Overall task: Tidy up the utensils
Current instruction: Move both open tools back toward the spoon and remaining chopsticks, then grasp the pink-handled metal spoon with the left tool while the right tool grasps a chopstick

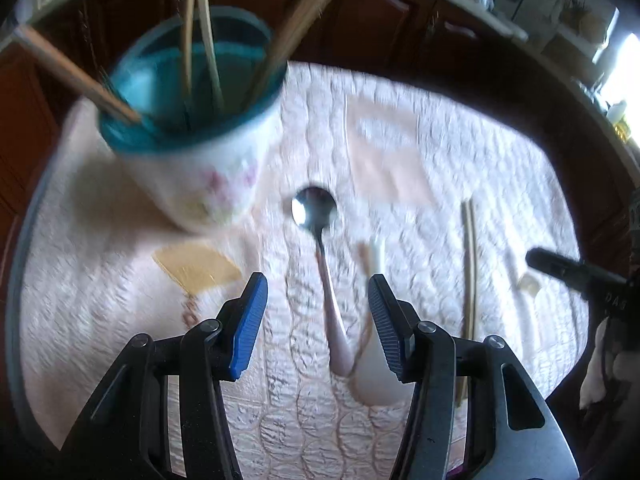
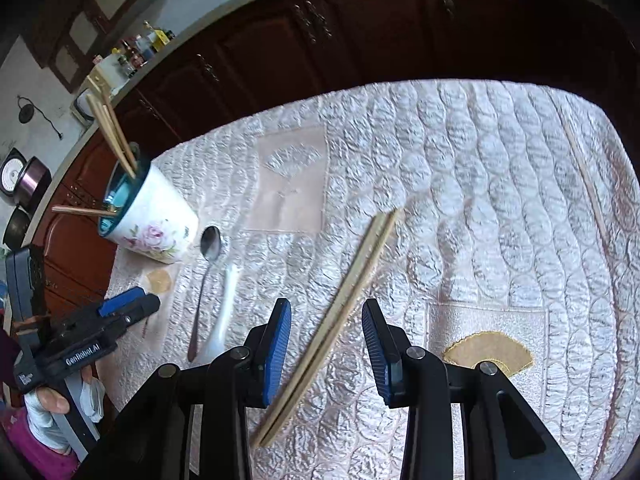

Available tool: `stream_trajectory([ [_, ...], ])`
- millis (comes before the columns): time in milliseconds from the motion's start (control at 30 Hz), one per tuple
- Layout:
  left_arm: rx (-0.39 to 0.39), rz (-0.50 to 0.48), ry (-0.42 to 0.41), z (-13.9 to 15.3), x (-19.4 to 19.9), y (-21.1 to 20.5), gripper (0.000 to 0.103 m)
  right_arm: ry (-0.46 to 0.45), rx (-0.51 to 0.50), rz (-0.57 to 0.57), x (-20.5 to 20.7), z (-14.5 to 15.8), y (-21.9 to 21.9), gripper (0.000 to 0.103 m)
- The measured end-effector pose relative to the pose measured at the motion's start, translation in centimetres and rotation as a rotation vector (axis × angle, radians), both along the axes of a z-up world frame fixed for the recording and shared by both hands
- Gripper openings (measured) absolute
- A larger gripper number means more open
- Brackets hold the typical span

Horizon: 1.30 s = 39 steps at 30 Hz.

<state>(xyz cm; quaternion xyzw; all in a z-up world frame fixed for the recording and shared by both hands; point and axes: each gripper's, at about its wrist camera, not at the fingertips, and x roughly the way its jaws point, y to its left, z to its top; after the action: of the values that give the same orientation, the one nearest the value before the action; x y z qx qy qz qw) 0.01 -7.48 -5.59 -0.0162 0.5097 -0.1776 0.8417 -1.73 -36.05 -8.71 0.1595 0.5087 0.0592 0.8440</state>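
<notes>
A white floral cup with a teal inside (image 1: 192, 136) (image 2: 150, 212) stands on the quilted table and holds several chopsticks (image 1: 196, 40). A metal spoon (image 1: 320, 240) (image 2: 206, 276) and a white ceramic spoon (image 1: 376, 360) (image 2: 224, 312) lie side by side in front of it. My left gripper (image 1: 318, 288) is open and empty, its fingers either side of the metal spoon's handle, above it. A pair of chopsticks (image 2: 340, 312) (image 1: 469, 280) lies on the cloth. My right gripper (image 2: 326, 312) is open and empty over that pair.
A single chopstick (image 2: 586, 180) lies at the table's far right. The pinkish quilted cloth (image 2: 460, 200) covers the table. Dark wooden cabinets (image 2: 360, 40) stand close behind the table edge. The left gripper also shows in the right wrist view (image 2: 132, 304).
</notes>
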Motion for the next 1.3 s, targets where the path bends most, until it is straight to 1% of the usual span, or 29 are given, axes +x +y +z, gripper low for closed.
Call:
stream_trajectory([
  [133,0.024,-0.026,0.04,-2.0,0.1,-0.6,0.051,0.027,0.007,-0.023,0.6,-1.7,-1.0,0.035],
  [267,0.042,-0.039,0.069,-3.7,0.2,-1.2,0.046,0.047,0.005,-0.03,1.6,-3.0,-1.7,0.034],
  [300,0.048,-0.041,0.074,-4.1,0.3,-1.2,0.045,0.049,0.006,-0.029,1.9,-3.3,-1.8,0.03],
  [367,0.061,-0.045,0.083,-4.8,0.3,-1.4,0.043,0.054,0.012,-0.027,2.5,-3.7,-1.8,0.028],
  [400,0.067,-0.046,0.085,-5.0,0.4,-1.5,0.043,0.056,0.014,-0.025,2.8,-4.0,-1.7,0.024],
  [533,0.081,-0.052,0.072,-5.2,0.7,-1.7,0.042,0.088,0.002,-0.02,4.4,-5.6,-1.3,0.018],
  [600,0.083,-0.054,0.073,-5.2,1.0,-1.9,0.041,0.082,0.005,-0.031,4.8,-6.0,-1.3,0.015],
  [667,0.087,-0.054,0.07,-5.1,1.3,-2.1,0.037,0.073,0.03,-0.054,5.4,-6.1,-1.8,0.01],
  [700,0.088,-0.054,0.069,-5.1,1.5,-2.3,0.035,0.073,0.039,-0.061,5.6,-6.2,-2.0,0.009],
  [767,0.094,-0.053,0.066,-5.1,1.9,-2.5,0.024,0.076,0.049,-0.059,5.7,-6.1,-2.3,0.009],
  [800,0.092,-0.053,0.07,-5.1,2.0,-2.6,0.021,0.078,0.044,-0.05,5.6,-6.0,-2.3,0.008],
  [833,0.087,-0.054,0.072,-5.1,2.4,-2.8,0.013,0.08,0.039,-0.04,5.2,-5.8,-2.4,0.008],
  [867,0.082,-0.055,0.076,-5.1,2.5,-2.8,0.008,0.08,0.033,-0.034,4.8,-5.7,-2.6,0.007],
  [1033,0.056,-0.063,0.102,-4.8,2.4,-1.9,0.005,0.079,0.013,-0.029,1.6,-4.8,-4.4,0.006],
  [1200,0.074,-0.103,0.11,-4.6,0.3,-0.2,0.005,0.089,0.012,-0.029,-1.2,-4.2,-6.1,0.006],
  [1300,0.085,-0.126,0.126,-4.7,-1.2,0.9,0.005,0.12,0.014,0.001,-2.4,-4.4,-6.3,0.006],
])
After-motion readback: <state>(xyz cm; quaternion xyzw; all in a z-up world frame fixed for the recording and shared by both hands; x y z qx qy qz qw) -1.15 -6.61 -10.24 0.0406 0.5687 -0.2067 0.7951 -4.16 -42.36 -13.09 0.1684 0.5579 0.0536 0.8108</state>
